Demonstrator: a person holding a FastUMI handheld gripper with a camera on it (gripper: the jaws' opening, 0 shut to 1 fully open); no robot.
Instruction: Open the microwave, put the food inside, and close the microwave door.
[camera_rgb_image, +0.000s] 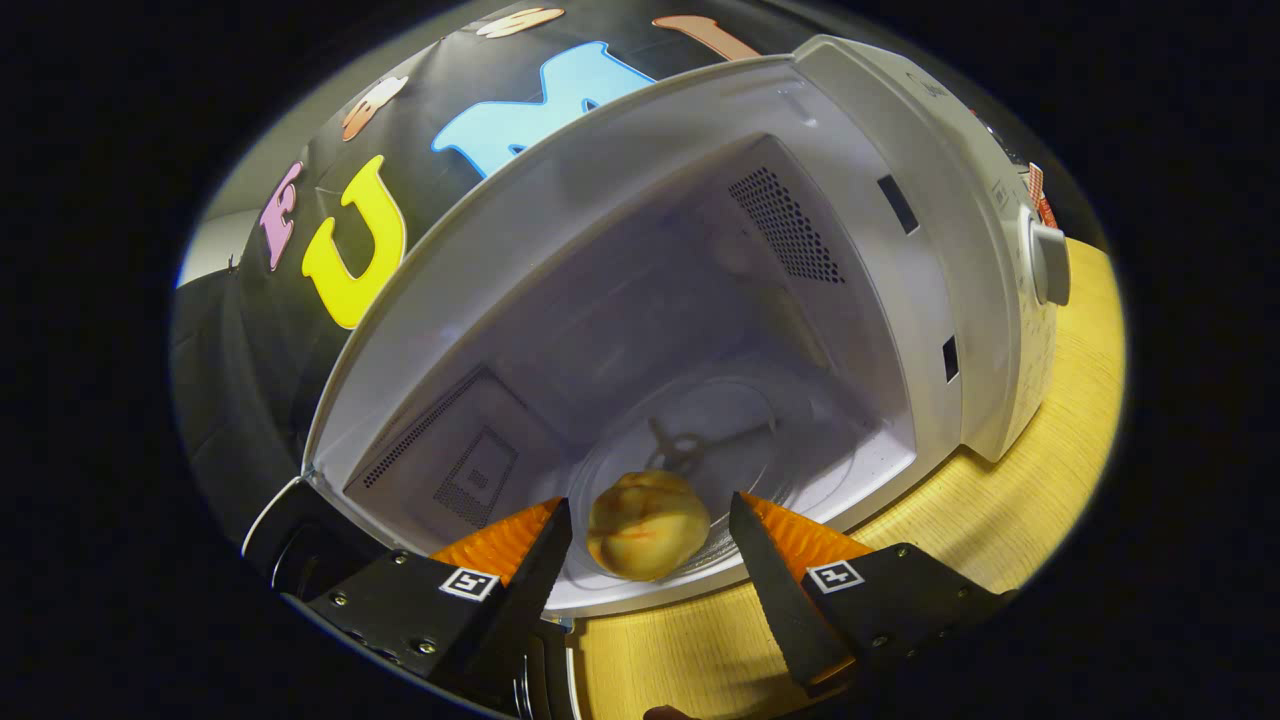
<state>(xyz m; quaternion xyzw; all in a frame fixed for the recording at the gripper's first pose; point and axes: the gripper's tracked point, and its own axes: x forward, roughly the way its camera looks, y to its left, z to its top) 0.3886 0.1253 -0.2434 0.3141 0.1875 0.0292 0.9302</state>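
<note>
We've got one fisheye cam riding on the gripper (648, 535), looking forward along its two spread fingers, tilted. It sits close to the open microwave (700, 300), facing straight into the cavity from just above the table (1000, 500).

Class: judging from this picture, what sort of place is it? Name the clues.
Probably a staged kitchen corner in a test booth: an open microwave on a wooden table, a bun inside between the open gripper fingers, black cloth wall behind.

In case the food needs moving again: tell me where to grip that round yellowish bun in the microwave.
Grip the round yellowish bun across its widest middle, coming straight in from the microwave's open front. It sits on the glass turntable, between the open gripper fingers.
</note>
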